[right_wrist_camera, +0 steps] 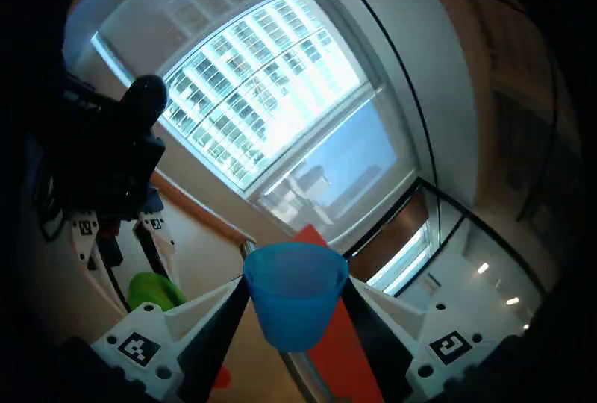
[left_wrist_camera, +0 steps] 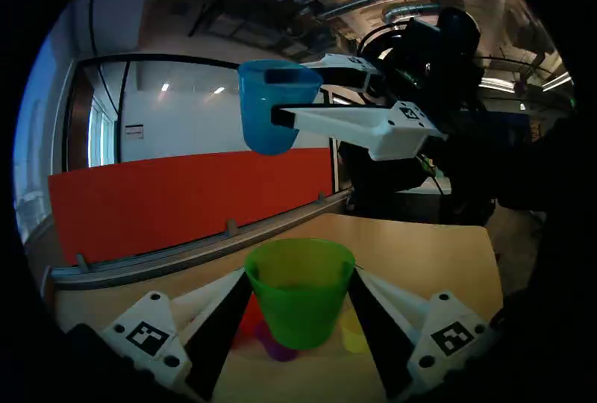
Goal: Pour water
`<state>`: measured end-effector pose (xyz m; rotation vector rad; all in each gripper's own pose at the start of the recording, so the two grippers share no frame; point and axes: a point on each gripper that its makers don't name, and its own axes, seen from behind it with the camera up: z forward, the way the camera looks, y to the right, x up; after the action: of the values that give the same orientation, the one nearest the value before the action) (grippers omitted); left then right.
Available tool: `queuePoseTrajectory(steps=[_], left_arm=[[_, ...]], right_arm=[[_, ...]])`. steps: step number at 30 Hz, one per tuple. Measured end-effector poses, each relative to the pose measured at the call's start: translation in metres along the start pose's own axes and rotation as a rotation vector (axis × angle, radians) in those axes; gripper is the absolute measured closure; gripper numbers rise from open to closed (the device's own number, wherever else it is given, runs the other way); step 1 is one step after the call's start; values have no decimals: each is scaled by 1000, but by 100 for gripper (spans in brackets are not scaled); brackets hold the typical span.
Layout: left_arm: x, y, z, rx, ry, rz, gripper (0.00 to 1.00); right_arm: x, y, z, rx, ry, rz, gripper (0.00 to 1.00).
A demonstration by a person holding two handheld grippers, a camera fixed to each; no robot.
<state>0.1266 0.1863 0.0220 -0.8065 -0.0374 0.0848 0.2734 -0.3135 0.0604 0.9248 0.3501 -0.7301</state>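
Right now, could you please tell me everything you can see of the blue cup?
The blue cup is a plain tapered tumbler, seemingly translucent plastic, wider at its rim and without a handle. The right gripper clamps it, one finger pressing each side just below the rim. In the left gripper view it hangs in the air roughly upright, higher than the green cup and touching nothing else. Whether it holds water cannot be told.

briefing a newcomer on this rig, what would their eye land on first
A green cup, gripped by the left gripper, sits low and centre in the left gripper view. Higher up, the right gripper holds a blue cup before an orange-red wall panel. In the right gripper view, a bright window glows behind that cup.
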Motion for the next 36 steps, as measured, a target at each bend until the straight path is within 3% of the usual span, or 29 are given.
queuePoseTrajectory(steps=[13, 20, 26, 36], left_arm=[[3, 0, 0, 6, 3, 8, 14], [5, 1, 0, 6, 3, 10, 14], [4, 0, -1, 11, -1, 16, 14], [-1, -10, -6, 34, -19, 18, 14]], right_arm=[[19, -10, -4, 45, 25, 462, 11], [30, -17, -8, 86, 47, 639, 11], [33, -16, -11, 98, 52, 703, 11], [12, -10, -25, 58, 11, 701, 11]])
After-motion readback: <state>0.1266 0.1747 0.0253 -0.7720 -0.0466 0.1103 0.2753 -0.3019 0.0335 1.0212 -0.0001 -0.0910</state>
